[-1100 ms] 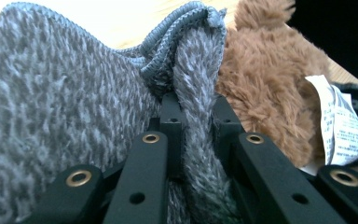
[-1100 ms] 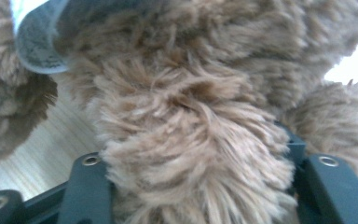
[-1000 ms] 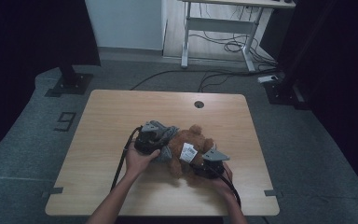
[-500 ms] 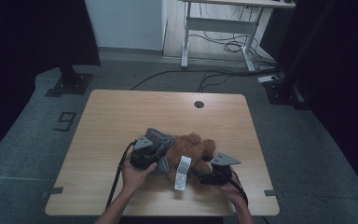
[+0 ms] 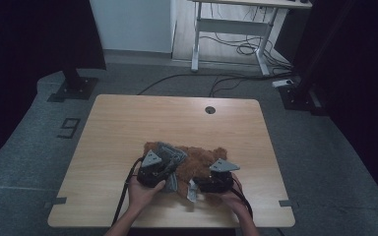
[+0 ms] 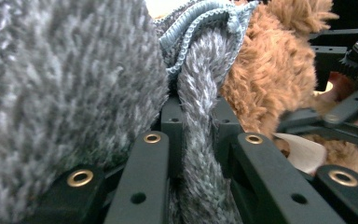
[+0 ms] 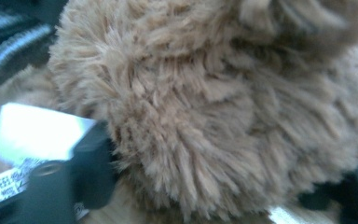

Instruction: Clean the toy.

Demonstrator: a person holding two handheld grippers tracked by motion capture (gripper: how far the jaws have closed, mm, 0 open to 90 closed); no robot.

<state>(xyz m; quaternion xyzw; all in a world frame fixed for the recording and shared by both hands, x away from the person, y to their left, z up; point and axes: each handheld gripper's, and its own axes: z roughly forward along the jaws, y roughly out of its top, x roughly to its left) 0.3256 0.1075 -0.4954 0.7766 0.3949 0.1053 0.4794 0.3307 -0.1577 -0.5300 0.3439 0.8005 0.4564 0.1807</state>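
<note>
My left gripper (image 6: 199, 140) is clenched on a fold of the grey cloth (image 6: 65, 74), which bunches against the brown plush toy (image 6: 270, 70). My right gripper (image 7: 223, 196) has the toy's fuzzy bulk (image 7: 223, 107) between its jaws; they have just been closing a little, but I cannot tell whether they pinch it. A white tag (image 7: 32, 130) hangs by the toy. From above, the toy (image 5: 197, 160) lies near the desk's (image 5: 177, 113) near edge, its long axis running across the desk between both grippers, cloth (image 5: 172, 155) on its left end.

Brown plush toy (image 5: 201, 162) on table, grey fuzzy cloth (image 5: 173, 156) draped over it.
</note>
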